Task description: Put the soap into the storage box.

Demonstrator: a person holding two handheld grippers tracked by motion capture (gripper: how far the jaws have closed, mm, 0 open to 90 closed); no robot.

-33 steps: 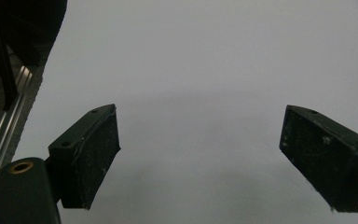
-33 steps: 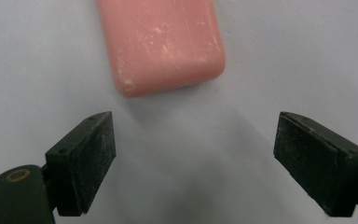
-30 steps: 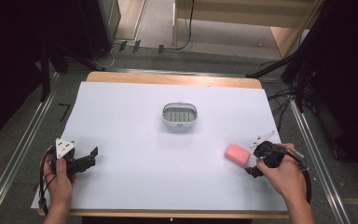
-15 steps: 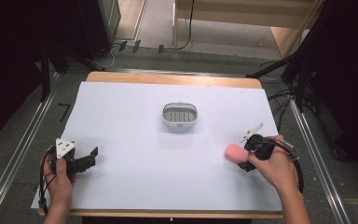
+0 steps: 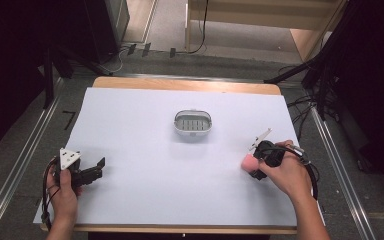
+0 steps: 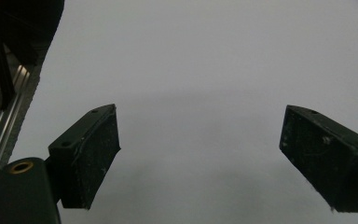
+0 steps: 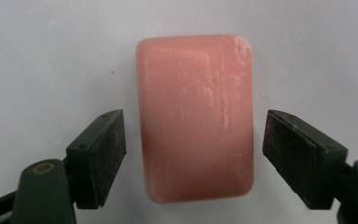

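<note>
Your right gripper (image 7: 193,154) straddles the pink soap bar (image 7: 196,116) lying flat on the white sheet (image 5: 145,130) near the bench's right edge. Its jaws have just been closing with the bar between them, yet a narrow gap shows on each side, so the pads are not pressing it. In the high view the bar (image 5: 250,162) sits just left of your right hand (image 5: 285,172), well apart from the grey soap dish (image 5: 194,123) at mid-bench. Your left gripper (image 6: 200,154) rests near the bench's front left corner, jaws spread wide over bare sheet.
</note>
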